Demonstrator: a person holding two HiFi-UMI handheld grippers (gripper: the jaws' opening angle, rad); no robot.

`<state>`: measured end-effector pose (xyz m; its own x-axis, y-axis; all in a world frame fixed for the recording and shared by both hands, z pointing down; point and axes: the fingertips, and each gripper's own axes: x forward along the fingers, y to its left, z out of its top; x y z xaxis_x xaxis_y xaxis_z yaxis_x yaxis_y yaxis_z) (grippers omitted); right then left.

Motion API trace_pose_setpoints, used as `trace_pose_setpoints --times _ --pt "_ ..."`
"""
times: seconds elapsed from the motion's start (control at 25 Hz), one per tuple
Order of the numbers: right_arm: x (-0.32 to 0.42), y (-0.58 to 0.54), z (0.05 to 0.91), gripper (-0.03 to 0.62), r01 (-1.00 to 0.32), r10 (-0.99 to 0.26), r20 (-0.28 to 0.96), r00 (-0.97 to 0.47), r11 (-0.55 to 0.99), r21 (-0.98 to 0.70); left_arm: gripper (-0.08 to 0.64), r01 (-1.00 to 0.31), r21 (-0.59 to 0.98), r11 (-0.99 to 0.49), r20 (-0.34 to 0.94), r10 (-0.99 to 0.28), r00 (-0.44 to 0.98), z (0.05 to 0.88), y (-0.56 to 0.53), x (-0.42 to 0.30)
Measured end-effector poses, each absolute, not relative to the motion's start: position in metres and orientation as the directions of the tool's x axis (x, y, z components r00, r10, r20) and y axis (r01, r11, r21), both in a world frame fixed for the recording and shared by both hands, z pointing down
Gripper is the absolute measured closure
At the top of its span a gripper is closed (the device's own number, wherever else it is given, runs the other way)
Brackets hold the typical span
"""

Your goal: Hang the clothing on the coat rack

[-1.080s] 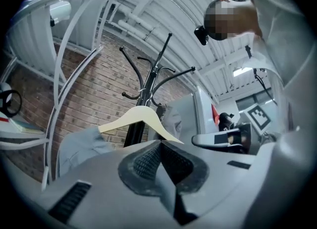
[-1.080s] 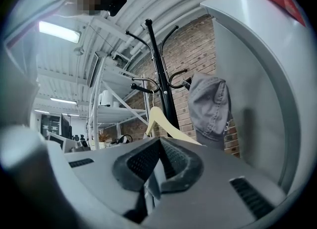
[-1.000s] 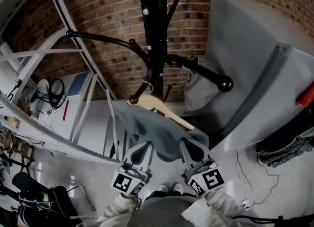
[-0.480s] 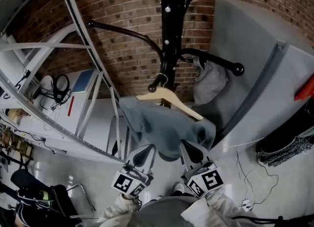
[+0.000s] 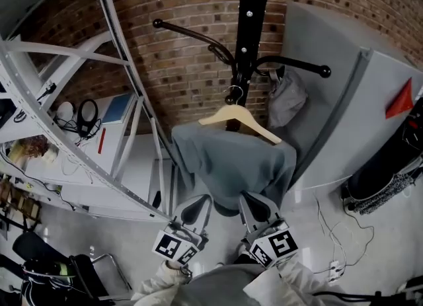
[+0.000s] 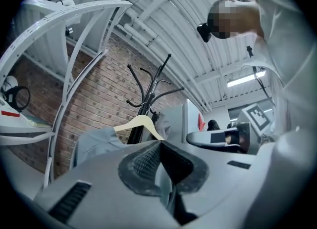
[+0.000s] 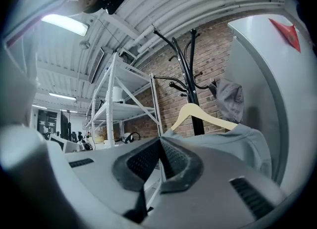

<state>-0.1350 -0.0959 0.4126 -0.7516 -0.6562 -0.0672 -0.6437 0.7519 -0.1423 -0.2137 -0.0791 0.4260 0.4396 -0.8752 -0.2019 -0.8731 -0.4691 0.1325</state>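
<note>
A black coat rack (image 5: 248, 27) stands against the brick wall. A wooden hanger (image 5: 241, 121) hangs by its metal hook from one of the rack's lower arms, with a grey garment (image 5: 231, 166) draped over it. My left gripper (image 5: 193, 207) and right gripper (image 5: 254, 204) sit side by side just below the garment's hem, both shut with nothing between the jaws. In the left gripper view the hanger (image 6: 141, 124) and garment (image 6: 94, 144) are ahead of the jaw tips, apart from them. The right gripper view shows the same hanger (image 7: 198, 115) and garment (image 7: 233, 141) beyond its closed jaws.
A second grey cloth (image 5: 287, 96) hangs from the rack's right arm. White metal shelving (image 5: 79, 100) with headphones (image 5: 86, 110) fills the left. A tall grey cabinet (image 5: 344, 113) stands at the right. Cables (image 5: 334, 258) lie on the floor; a black bag (image 5: 53, 271) sits at bottom left.
The rack and the garment have shifted right and look farther off in the head view. The hanger has gone from tilted to nearly level. Both grippers stay shut at the bottom.
</note>
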Motion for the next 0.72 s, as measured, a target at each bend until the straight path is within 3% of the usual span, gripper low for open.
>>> trace_pose_setpoints --times 0.72 --pt "-0.149 0.015 0.419 0.569 -0.718 -0.726 -0.032 -0.687 0.685 -0.120 0.552 -0.846 0.121 -0.518 -0.192 -0.849 0.492 0.425 0.018 -0.223"
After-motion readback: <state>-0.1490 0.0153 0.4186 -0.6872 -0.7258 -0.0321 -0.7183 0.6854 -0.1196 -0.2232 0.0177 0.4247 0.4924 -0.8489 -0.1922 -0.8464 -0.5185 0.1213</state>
